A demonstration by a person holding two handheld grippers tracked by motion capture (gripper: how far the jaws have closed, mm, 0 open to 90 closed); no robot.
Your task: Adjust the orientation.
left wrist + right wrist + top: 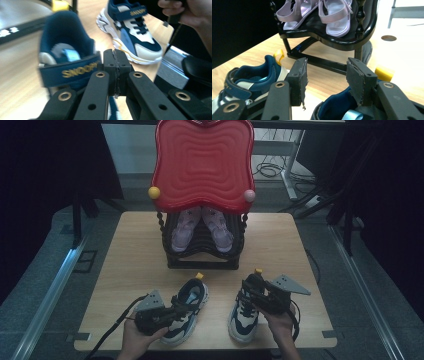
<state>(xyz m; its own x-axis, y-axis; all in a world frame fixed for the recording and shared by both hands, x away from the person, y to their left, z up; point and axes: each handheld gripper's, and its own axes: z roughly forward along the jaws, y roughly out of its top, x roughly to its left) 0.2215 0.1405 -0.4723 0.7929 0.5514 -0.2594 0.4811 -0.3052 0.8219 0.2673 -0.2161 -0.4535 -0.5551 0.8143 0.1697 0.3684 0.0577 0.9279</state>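
High view: two navy-and-cream sneakers sit side by side at the lower middle of the frame, toes toward the bottom edge, heels with yellow pull tabs toward the black shoe rack [202, 262] at centre. Left sneaker [186, 310] lies under the left gripper [170, 312], right sneaker [246, 307] under the right gripper [255, 292]. Each hand is on its own shoe; neither has to cross over.

Left gripper view: jaws stand pressed together at centre frame, no gap between the pads. The shoe's strap with yellow lettering runs just behind and left of the closed tips; something dark blue hangs below them. I judge the jaws have pinched part of the upper near the strap, though the pinch point itself is hidden by the jaws. Frame is slightly blurred.

Right gripper view: jaws stand moderately wide, pads apart and bare, poised over the blue-lined collar opening of the right sneaker at lower centre. Nothing is gripped. The rack's lower shelf, holding a pair of lilac sandals [317, 12], lies straight ahead at the top of the frame.

Key relation: both sneakers' long axes run bottom-to-top in the high view, heels pointing at the rack. Any move onto the rack is a straight push up-frame, no rotation needed. The red rack top [202, 165] overhangs the shelf.
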